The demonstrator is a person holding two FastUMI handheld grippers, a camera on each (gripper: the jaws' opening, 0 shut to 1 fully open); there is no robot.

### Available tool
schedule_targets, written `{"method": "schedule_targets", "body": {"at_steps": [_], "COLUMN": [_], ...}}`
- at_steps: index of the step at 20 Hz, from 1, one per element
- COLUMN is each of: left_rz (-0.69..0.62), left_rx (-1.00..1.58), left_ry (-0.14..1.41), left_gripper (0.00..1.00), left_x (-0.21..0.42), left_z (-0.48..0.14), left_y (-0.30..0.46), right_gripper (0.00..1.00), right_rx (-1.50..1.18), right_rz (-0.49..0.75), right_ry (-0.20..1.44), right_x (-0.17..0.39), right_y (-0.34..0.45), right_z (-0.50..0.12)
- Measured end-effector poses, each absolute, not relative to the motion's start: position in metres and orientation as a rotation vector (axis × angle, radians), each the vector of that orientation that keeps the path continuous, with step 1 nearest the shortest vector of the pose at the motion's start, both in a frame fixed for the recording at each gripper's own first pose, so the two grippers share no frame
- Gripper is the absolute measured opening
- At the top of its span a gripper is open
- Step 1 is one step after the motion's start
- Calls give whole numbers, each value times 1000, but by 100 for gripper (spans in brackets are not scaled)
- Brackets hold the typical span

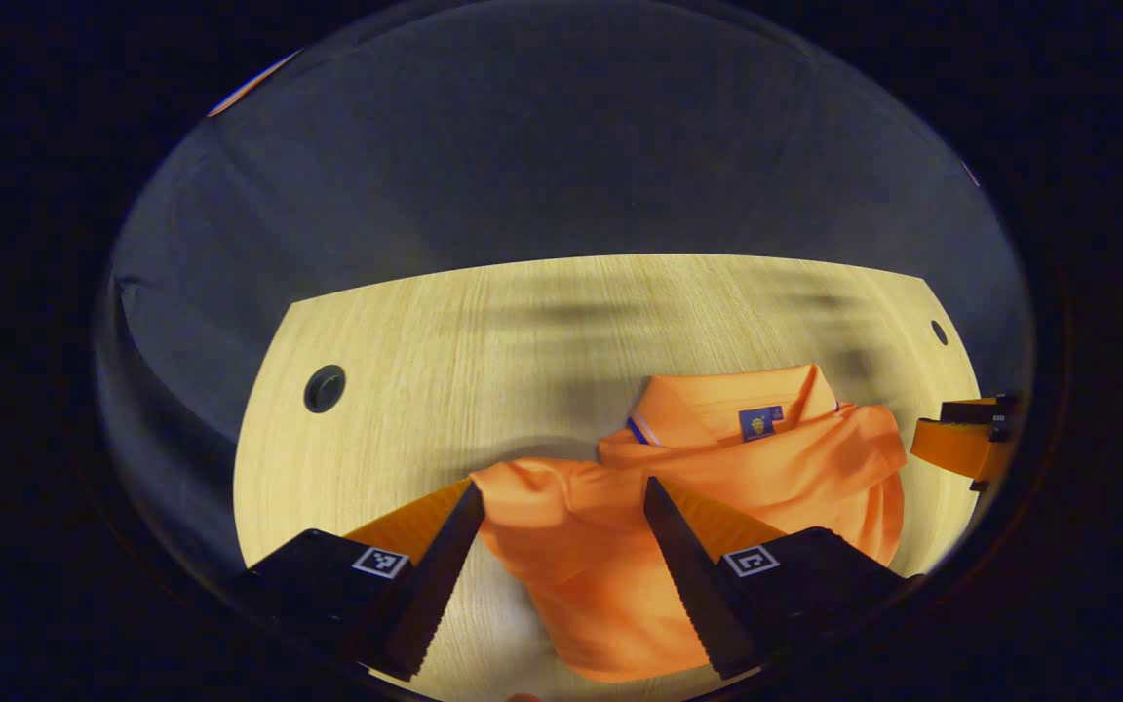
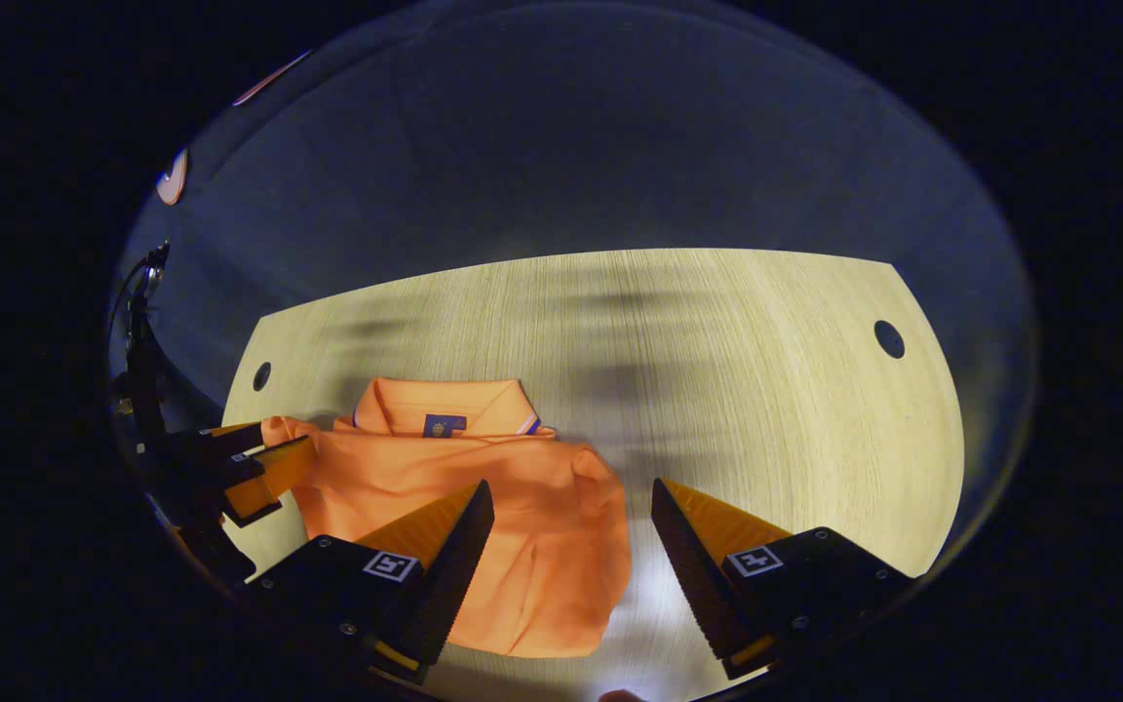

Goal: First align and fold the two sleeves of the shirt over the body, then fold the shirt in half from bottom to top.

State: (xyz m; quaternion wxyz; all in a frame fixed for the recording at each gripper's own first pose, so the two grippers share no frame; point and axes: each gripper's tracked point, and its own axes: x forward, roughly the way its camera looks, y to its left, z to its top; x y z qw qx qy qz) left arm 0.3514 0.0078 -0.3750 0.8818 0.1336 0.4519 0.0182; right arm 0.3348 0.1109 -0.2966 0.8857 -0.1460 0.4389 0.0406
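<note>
Shirt (image 1: 708,487) is lying collar-away on the table (image 2: 717,331), sleeves seemingly folded in, its length running toward the person; left gripper (image 1: 561,575) is hovering released over its near half; right gripper (image 2: 571,565), also released, is straddling its right edge.

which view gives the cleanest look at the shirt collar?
Right gripper view: the collar sits whole and flat above the shirt. Left gripper view shows the collar too, but skewed.
</note>
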Motion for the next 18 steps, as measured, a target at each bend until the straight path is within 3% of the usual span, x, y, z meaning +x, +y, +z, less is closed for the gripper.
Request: {"method": "schedule_targets", "body": {"at_steps": [11,18], "left_rz": [81,53], "left_rx": [212,177], "left_ry": [604,362], "left_gripper": [100,99], "left_x": [311,238], "left_z": [-209,-102], "left_y": [6,-12], "right_gripper": [99,99], "right_rx": [-356,-316], "right_rz": [192,295], "right_ry": [649,428], "right_x": [277,212], "right_y": [151,178], "right_z": [-186,-100]}}
